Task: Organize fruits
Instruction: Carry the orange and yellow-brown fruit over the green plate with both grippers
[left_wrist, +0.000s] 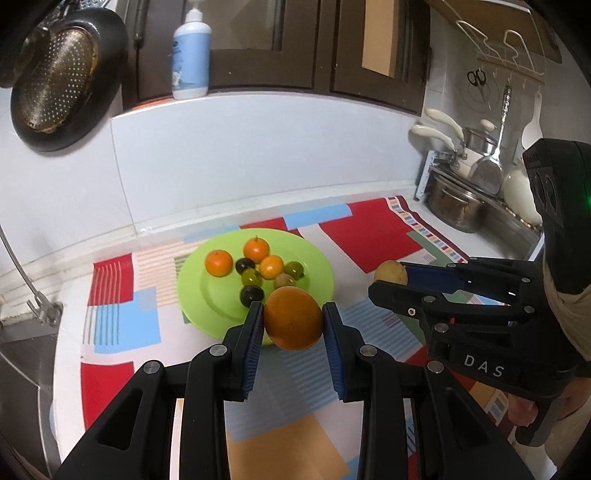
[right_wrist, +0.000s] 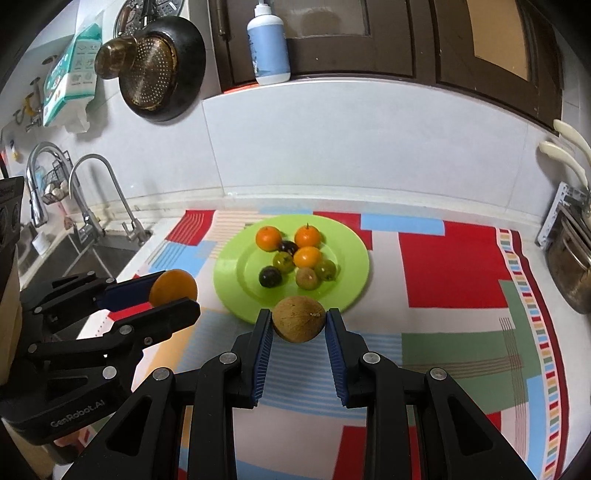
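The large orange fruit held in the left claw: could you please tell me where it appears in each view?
Left wrist view: the large orange fruit sits bottom centre, between the claw pads.
Right wrist view: far left, at mid-height.
Shared landmark: the round lime-green plate.

Plate (right_wrist: 354, 291) on mat (right_wrist: 454, 280), sink (right_wrist: 92, 254) left, pots (left_wrist: 456, 206) right.
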